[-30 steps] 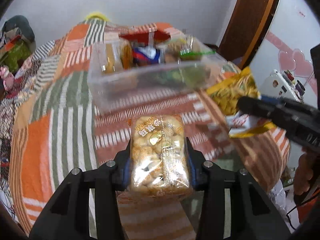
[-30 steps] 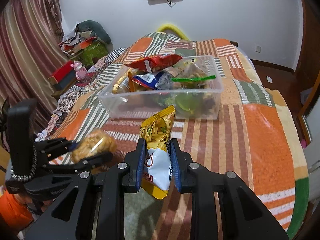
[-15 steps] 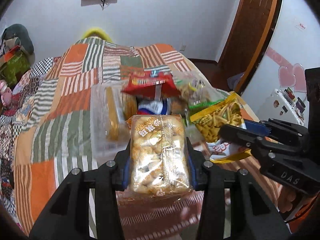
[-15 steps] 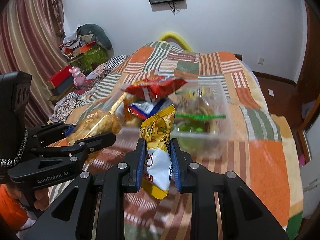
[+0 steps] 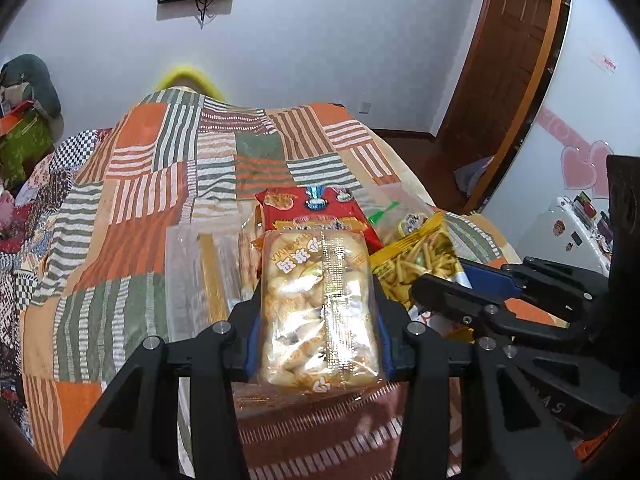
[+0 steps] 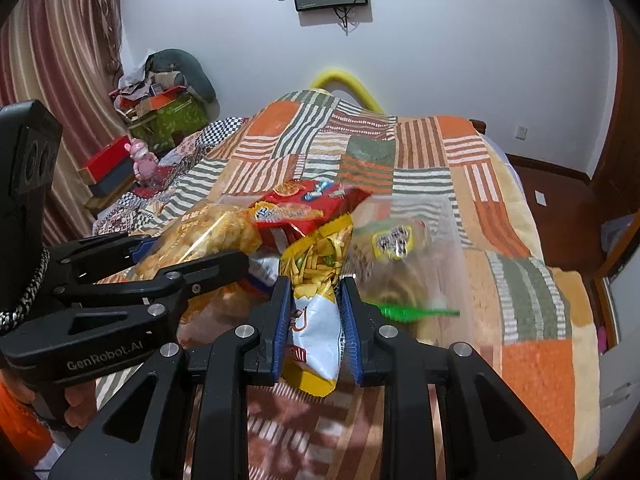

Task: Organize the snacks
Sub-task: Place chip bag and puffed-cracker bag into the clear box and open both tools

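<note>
My left gripper [image 5: 318, 304] is shut on a clear pack of golden puffed biscuits [image 5: 320, 332], held lengthwise over the near edge of a clear plastic bin [image 5: 188, 272]. My right gripper [image 6: 315, 286] is shut on a yellow-and-white bag of snack sticks [image 6: 316, 320], its top leaning over the same bin [image 6: 444, 240]. In the bin a red snack bag [image 5: 316, 208] lies on top of several other packets. Each gripper shows in the other's view: the right gripper [image 5: 440, 276] just right of the biscuit pack, the left gripper [image 6: 196, 252] just left of the yellow bag.
The bin sits on a bed under an orange, green and brown patchwork blanket [image 5: 132, 216]. A pile of boxes and clothes [image 6: 160, 104] stands left of the bed. A wooden door [image 5: 500, 60] and a white appliance [image 5: 576, 232] are on the right.
Both grippers have moved forward with their snacks, from short of the bin to right over its near side. The two grippers now sit closer together. Neither grip changed.
</note>
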{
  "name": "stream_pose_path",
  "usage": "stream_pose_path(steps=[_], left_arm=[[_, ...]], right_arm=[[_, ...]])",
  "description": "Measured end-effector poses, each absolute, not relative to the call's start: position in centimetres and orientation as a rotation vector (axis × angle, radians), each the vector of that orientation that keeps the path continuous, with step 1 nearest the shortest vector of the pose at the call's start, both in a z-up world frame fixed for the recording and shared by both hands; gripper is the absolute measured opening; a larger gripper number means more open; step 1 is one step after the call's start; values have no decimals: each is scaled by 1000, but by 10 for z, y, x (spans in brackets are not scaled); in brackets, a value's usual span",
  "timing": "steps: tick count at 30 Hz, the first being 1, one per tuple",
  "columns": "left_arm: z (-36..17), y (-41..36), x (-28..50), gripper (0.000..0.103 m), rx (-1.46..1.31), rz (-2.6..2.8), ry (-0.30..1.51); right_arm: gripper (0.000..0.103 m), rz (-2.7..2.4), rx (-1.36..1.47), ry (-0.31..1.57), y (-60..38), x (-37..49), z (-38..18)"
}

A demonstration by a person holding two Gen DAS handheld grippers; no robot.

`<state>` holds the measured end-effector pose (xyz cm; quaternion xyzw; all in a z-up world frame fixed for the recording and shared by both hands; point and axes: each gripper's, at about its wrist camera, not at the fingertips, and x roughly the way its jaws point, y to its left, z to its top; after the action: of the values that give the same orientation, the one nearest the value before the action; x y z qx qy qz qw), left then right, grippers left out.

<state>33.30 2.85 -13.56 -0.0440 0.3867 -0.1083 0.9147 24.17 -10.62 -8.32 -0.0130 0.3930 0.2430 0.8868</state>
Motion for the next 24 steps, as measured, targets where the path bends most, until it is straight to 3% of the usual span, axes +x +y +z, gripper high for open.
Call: stream_pose_path(steps=[13,18,24], left_arm=[[-149,28,336,46,-18,-178,780],[-146,32,333,59,-44,-168,789],[-123,35,309,59,-44,-155,728]], right_arm=[[22,503,-49,857,-98,254,-102],[25,495,-34,880,-104,253,-97],[29,507,-11,839,-118,240,-78]])
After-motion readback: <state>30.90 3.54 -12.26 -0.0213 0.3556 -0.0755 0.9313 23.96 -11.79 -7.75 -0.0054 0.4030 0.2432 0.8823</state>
